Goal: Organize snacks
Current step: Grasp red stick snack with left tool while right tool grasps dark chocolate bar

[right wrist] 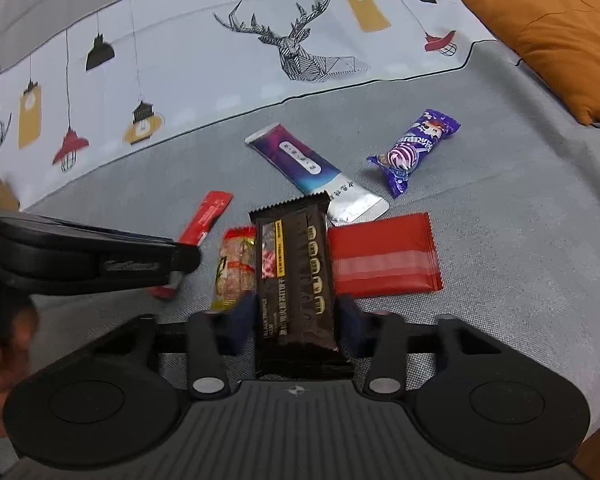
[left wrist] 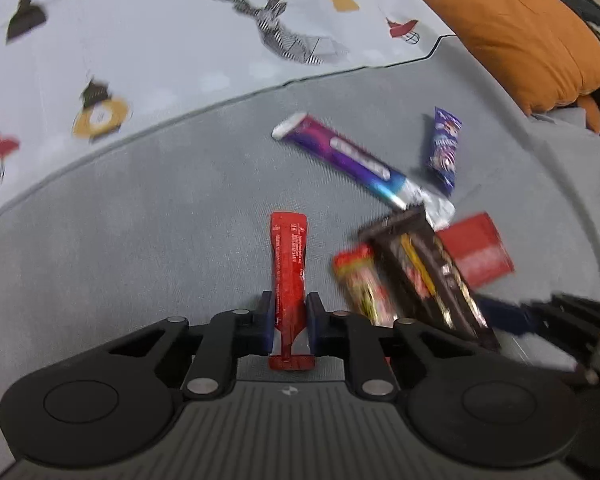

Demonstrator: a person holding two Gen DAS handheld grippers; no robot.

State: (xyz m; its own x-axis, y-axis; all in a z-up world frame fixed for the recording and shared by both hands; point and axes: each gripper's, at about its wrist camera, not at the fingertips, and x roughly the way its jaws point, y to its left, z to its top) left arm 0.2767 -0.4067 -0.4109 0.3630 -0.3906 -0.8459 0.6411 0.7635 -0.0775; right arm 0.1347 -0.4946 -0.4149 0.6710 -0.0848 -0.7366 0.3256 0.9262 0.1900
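Observation:
My left gripper [left wrist: 287, 316] is shut on a thin red sachet [left wrist: 288, 264], which sticks forward between its fingers; the sachet also shows in the right wrist view [right wrist: 208, 216]. My right gripper [right wrist: 296, 320] is shut on a dark brown snack bar [right wrist: 296, 272], also seen in the left wrist view [left wrist: 424, 272]. On the grey sofa seat [right wrist: 500, 220] lie a red-yellow bar [right wrist: 236, 268], a flat red packet [right wrist: 384, 256], a long purple-blue stick packet [right wrist: 300, 164] and a purple candy pack [right wrist: 416, 148].
A white cover with deer and lamp prints [right wrist: 220, 60] hangs over the sofa back. An orange cushion [right wrist: 564, 40] lies at the far right. The left gripper's body [right wrist: 84, 260] reaches in from the left, next to the red-yellow bar.

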